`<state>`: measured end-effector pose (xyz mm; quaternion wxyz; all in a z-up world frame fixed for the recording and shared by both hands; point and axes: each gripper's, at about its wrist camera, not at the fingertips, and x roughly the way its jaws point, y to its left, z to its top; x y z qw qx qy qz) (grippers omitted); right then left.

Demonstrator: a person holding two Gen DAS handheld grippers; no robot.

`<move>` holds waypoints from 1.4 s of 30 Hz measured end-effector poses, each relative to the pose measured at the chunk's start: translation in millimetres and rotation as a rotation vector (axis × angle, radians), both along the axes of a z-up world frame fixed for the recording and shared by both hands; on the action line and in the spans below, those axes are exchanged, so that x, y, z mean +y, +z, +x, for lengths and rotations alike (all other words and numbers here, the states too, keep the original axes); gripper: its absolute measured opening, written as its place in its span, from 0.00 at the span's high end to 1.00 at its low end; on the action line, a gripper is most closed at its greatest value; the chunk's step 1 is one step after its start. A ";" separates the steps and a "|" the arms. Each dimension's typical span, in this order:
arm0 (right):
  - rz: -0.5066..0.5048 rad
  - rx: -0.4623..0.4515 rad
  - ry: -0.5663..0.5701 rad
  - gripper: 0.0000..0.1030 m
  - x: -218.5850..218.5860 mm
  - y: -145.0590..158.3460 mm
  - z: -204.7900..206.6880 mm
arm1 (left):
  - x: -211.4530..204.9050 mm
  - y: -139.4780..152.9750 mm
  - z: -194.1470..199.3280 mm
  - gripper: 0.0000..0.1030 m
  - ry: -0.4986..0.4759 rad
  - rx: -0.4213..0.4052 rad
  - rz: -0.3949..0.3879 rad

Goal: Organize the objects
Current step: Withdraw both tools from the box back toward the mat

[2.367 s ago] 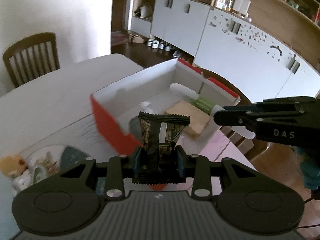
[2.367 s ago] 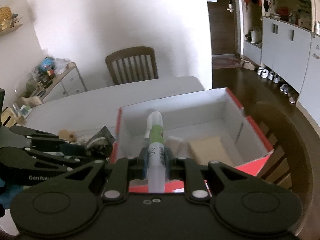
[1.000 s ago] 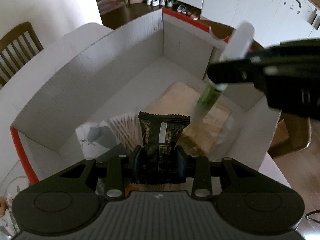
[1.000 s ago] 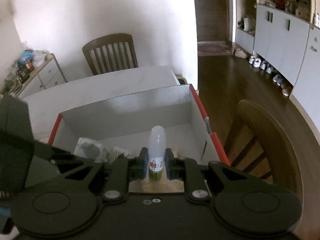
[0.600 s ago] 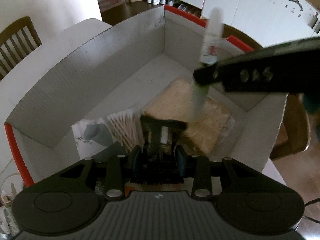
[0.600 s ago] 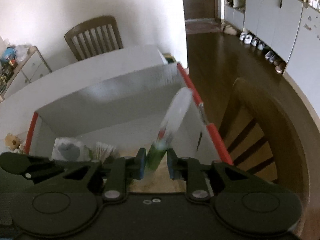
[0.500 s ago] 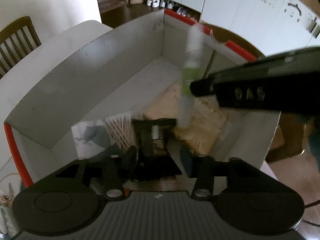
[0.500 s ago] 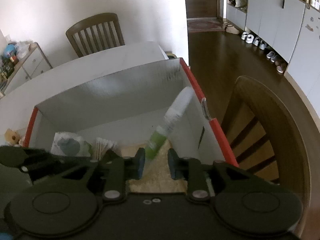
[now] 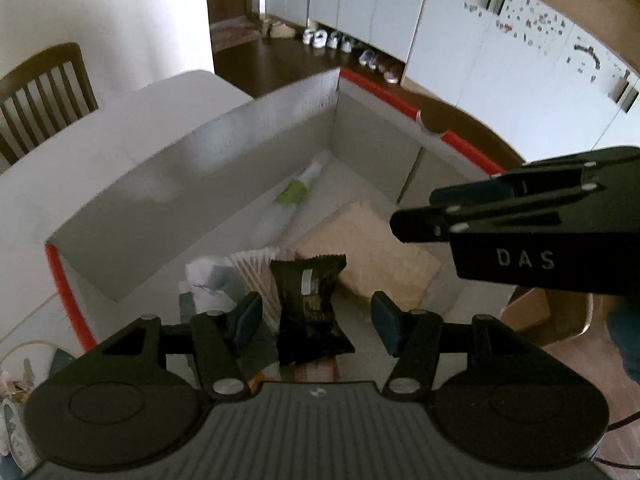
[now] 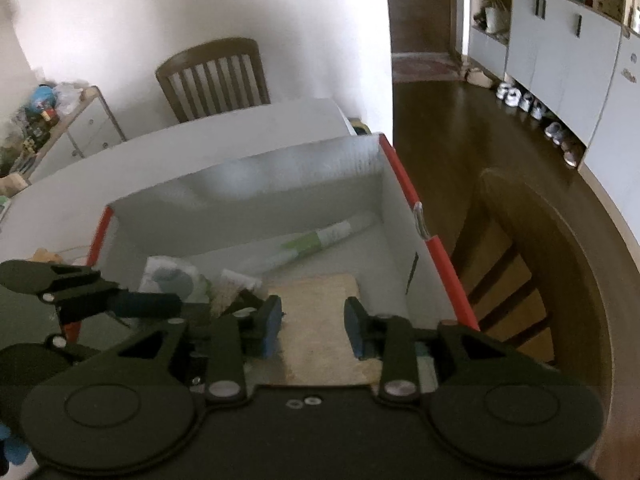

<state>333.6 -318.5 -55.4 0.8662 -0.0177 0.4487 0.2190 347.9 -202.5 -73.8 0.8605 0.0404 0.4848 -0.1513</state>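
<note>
I have both grippers over the box [image 9: 120, 200]. My left gripper [image 9: 316, 318] has its jaws opening, already wide; the dark snack packet [image 9: 310, 304] sits between them, clear of both pads, so I judge it released and lying in the box just beyond the jaws. My right gripper [image 10: 312, 330] is opening too, moderately apart with nothing between the pads; below the gap is only the tan pad [image 10: 320, 320] on the box floor. The green-and-white tube [image 10: 316, 242] lies on its side well ahead of the right jaws, near the far wall.

By my reading both items are in. Also in the box, to the left of the jaws: a white pack [image 9: 208, 284] and a bundle of cotton swabs [image 9: 256, 268]. What is left, I think, is whatever remains on the table [image 10: 240, 128]. At the left edge of the left view I see something small and pale beside the box, cut off and too blurred to name.
</note>
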 end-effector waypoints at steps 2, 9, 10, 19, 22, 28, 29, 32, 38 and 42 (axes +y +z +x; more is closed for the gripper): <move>0.003 -0.019 0.012 0.67 0.3 6.6 -5.3 | 3.2 7.3 -4.2 0.43 0.007 -0.019 -0.018; 0.037 -0.072 0.042 0.66 2.2 31.0 -25.3 | 14.1 35.2 -26.3 0.43 0.018 -0.087 -0.072; 0.046 -0.077 0.044 0.64 2.0 34.4 -28.7 | 16.1 39.2 -29.7 0.43 0.017 -0.095 -0.081; 0.113 -0.136 0.059 0.48 4.9 65.0 -57.3 | 39.4 73.8 -67.6 0.41 0.042 -0.177 -0.114; 0.118 -0.157 0.063 0.44 9.9 71.8 -66.7 | 51.1 84.0 -80.7 0.34 0.052 -0.202 -0.119; 0.111 -0.185 0.083 0.38 31.2 78.5 -85.3 | 81.4 94.1 -102.0 0.31 0.084 -0.227 -0.124; 0.109 -0.187 0.087 0.38 35.7 79.2 -88.0 | 88.1 94.8 -105.3 0.30 0.095 -0.229 -0.125; 0.102 -0.192 0.099 0.37 51.1 80.3 -96.7 | 109.0 96.3 -113.9 0.30 0.124 -0.226 -0.129; 0.099 -0.193 0.121 0.24 90.4 79.1 -113.8 | 151.3 99.0 -130.1 0.22 0.167 -0.236 -0.132; 0.105 -0.192 0.136 0.19 117.2 77.8 -124.5 | 180.6 99.1 -139.6 0.21 0.186 -0.249 -0.130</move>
